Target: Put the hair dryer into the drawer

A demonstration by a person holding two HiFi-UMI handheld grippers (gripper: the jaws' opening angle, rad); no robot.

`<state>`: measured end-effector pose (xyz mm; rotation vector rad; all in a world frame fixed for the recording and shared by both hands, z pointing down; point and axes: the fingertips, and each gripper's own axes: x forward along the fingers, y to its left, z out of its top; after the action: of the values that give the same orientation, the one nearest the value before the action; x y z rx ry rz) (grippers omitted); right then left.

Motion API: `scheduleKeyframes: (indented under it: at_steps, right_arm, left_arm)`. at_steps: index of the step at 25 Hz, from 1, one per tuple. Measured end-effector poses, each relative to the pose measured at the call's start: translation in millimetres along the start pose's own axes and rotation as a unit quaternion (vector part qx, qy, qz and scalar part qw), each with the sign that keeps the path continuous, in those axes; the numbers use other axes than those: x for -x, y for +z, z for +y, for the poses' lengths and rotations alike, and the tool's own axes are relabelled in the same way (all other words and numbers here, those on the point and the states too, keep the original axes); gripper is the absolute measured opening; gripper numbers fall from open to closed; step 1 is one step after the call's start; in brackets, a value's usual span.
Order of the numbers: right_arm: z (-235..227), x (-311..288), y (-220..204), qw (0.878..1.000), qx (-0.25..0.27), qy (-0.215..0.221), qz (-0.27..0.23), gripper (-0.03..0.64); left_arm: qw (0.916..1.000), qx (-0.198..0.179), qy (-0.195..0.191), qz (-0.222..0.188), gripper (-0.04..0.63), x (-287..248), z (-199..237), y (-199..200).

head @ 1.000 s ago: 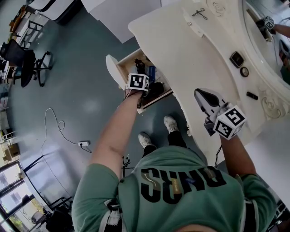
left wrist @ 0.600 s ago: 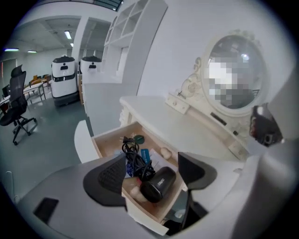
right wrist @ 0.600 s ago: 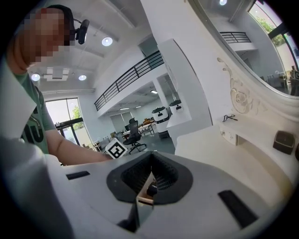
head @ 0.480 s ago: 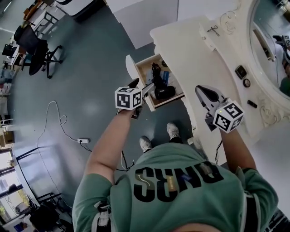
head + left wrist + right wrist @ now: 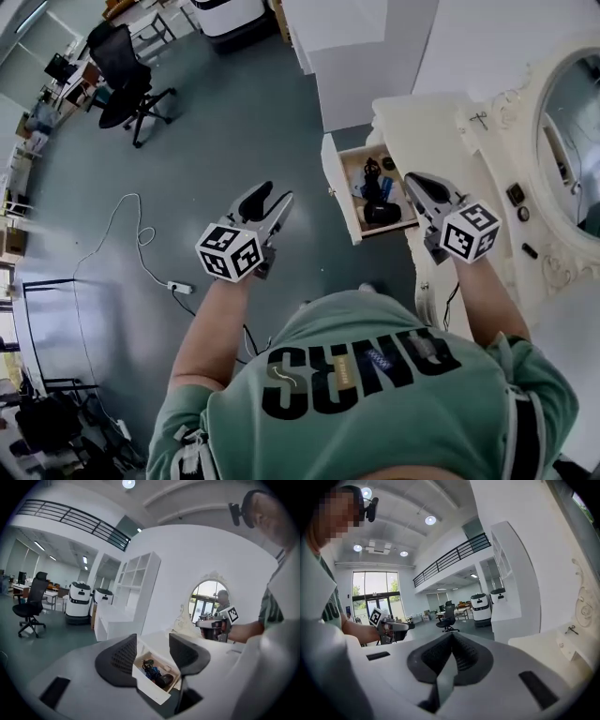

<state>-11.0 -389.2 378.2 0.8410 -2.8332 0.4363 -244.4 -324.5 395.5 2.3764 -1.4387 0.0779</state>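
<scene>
Cream desk [image 5: 427, 131]: vanity type w/ oval mirror [image 5: 572, 141]; one drawer [image 5: 335, 185] pulled out on its left side in head view, standing open.
Drawer contents: hair dryer [image 5: 380, 212], black, lying inside; blue item [image 5: 387, 187] and dark cord tangle [image 5: 372, 172] beside it.
Dryer axis: dark bulk seems to run along drawer length, parallel to front panel; small in view, so approx.
Left gripper [image 5: 270, 199]: out over floor [image 5: 234, 112], well apart from drawer front, pointing at it; drawer and dryer show straight ahead through the gap in left gripper view.
Left fingers [image 5: 119, 660]: apart, have just been closing, nothing btwn them.
Right gripper [image 5: 415, 180]: held above desk edge, in head view just beside drawer's desk-side end; nearer of the two to dryer, but aimed out at room, drawer not in its own view.
Right fingers [image 5: 436, 656]: together, empty.
Task status (est.): placing looks done; dryer sits in drawer, neither gripper touching it.
Next move (est.): if anything, push drawer shut; front panel faces left gripper, so left looks better placed, going straight along its pointing line toward desk.
Risk (est.): cord riding over rim could jam closing; can't tell if it clears.
Desk top: hair clip [image 5: 478, 119], small dark bits [image 5: 514, 194] near mirror; not involved.
</scene>
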Motion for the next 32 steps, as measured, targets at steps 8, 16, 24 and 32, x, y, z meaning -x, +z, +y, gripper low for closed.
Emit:
scheduleKeyframes:
  at_steps: [8, 16, 24, 32]
  right_arm:
    - [77, -55, 25, 0.998, 0.039, 0.058, 0.005, -0.006]
    - [125, -88, 23, 0.994, 0.049, 0.096, 0.016, -0.006]
    - [146, -98, 18, 0.993, 0.046, 0.109, 0.019, -0.006]
    - [144, -95, 16, 0.993, 0.05, 0.108, 0.019, -0.006]
  left_arm:
    - [0.9946, -0.008, 0.057, -0.086, 0.136, 123, 26, 24]
    - [0.9831, 0.002, 0.099, -0.154, 0.011, 191, 34, 21]
    - [0.979, 0.019, 0.089, -0.183, 0.008, 208, 32, 23]
    - [0.9829, -0.036, 0.08, -0.162, 0.008, 192, 19, 33]
